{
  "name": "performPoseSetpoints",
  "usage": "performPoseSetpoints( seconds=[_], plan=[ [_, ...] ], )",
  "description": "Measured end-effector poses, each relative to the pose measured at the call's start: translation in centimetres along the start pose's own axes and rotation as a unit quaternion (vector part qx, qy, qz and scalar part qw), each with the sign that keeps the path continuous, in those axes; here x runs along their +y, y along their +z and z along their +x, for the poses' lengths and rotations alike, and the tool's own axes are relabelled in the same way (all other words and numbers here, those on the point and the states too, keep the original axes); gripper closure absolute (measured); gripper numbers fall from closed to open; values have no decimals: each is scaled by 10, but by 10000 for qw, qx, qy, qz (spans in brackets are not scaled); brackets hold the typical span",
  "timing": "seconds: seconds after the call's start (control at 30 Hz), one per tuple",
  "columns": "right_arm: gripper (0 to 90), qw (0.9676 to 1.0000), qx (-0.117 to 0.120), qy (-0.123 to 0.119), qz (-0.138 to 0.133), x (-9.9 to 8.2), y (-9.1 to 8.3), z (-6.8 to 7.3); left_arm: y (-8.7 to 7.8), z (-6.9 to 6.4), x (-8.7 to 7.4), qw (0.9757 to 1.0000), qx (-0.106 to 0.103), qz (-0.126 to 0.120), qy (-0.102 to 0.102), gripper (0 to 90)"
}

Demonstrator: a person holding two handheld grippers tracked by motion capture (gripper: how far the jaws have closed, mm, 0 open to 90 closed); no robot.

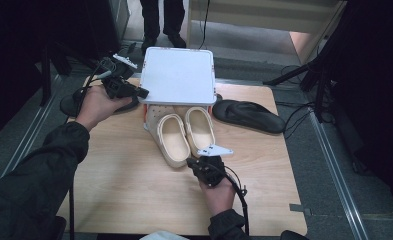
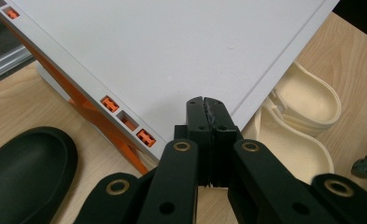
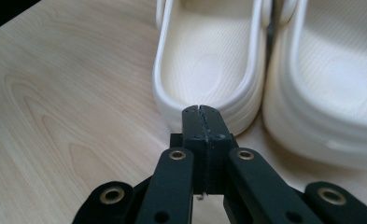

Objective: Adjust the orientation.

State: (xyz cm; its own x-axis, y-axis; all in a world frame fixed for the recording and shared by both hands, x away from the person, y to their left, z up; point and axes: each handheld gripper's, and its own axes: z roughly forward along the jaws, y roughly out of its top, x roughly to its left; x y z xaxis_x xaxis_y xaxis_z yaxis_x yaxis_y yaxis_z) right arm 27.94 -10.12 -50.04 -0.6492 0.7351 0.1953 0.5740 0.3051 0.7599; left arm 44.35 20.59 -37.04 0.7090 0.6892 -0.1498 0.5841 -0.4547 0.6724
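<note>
**Closing in on the cream clogs under the raised lid**

Starting at the left, a black shoe lies at the table edge beneath the left hand. The left gripper rests against the corner of the white box lid, jaws clenched together with nothing between them; judging by the left gripper view, its tips seem to prop the lid up at a tilt above the orange-trimmed box. Just under the lid's near edge, the pair of cream clogs sits side by side, toes tucked beneath it. The right gripper is at the heel of the left-hand clog, jaws pressed shut and empty, touching or nearly so. Further right lies another black shoe.

The step in hand looks like nudging or fetching the clogs. A grasp would call for opening the jaws first.
</note>
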Motion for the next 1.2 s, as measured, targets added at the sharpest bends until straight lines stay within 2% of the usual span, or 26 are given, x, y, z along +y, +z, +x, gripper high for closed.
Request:
performPoseSetpoints(
  seconds=[0.1,0.3,0.5,0.77,1.1,1.2],
  plan=[
    [900,9999,101,58,55,-7,6,3,0,0,0,10000,4,0,3,900],
    [900,9993,-73,-267,238,-12,20,8,0,0,0,10000,9,-3,11,900],
    [900,9992,-126,-266,272,-7,30,8,0,0,-1,10000,9,-14,9,900],
    [900,9991,-178,-347,180,14,38,17,0,-1,-1,10000,6,-13,1,900],
    [900,9991,-326,-150,217,40,70,17,0,-2,-1,10000,9,-35,-22,900],
    [900,9993,-331,-79,148,46,77,17,0,-2,-1,10000,9,-32,-27,900]
  ],
)
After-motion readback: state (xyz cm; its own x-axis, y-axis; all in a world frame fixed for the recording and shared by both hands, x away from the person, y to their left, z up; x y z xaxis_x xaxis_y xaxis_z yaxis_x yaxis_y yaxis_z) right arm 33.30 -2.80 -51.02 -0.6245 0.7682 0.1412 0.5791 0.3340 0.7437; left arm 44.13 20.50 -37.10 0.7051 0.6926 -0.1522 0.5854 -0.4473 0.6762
